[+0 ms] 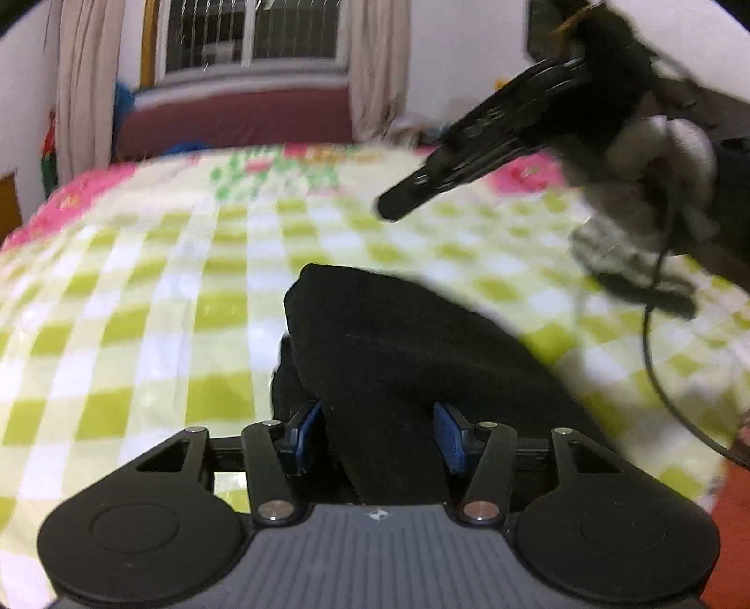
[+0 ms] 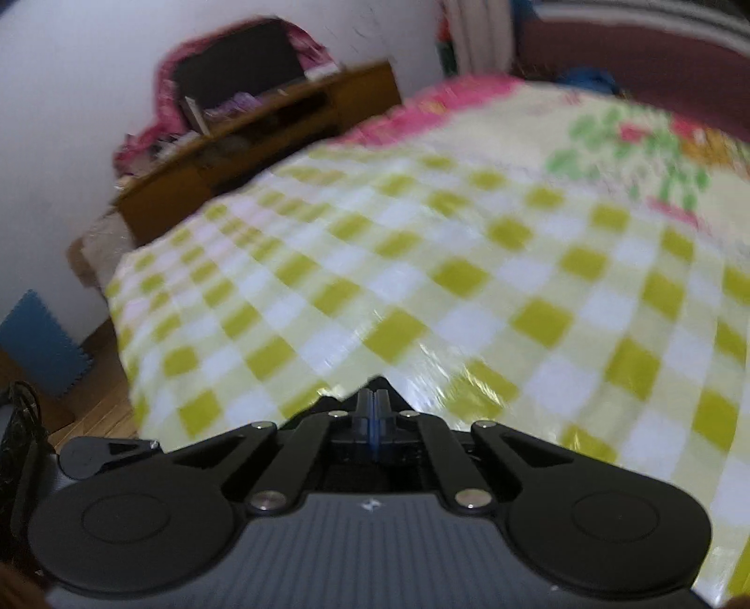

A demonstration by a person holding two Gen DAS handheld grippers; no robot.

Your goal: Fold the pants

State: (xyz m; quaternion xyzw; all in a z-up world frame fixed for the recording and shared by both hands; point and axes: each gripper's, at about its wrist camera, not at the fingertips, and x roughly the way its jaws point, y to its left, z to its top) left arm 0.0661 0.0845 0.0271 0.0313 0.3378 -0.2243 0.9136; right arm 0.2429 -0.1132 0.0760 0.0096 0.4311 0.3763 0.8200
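Observation:
Black pants (image 1: 398, 356) lie bunched on the green-and-white checked bed cover (image 1: 154, 290) in the left wrist view. My left gripper (image 1: 379, 435) stands open, its blue pads (image 1: 307, 433) on either side of a raised fold of the pants. My right gripper (image 1: 398, 206) shows in the left wrist view at upper right, held in a gloved hand above the bed, apart from the pants. In the right wrist view the right gripper (image 2: 373, 412) is shut with nothing between its fingers, over the checked cover (image 2: 468, 281). No pants show there.
A maroon headboard (image 1: 234, 117) and a curtained window (image 1: 253, 37) stand behind the bed. A wooden desk (image 2: 262, 136) with clutter stands against the wall left of the bed. A blue foam mat (image 2: 42, 342) lies on the wood floor. A black cable (image 1: 656, 356) hangs from the right hand.

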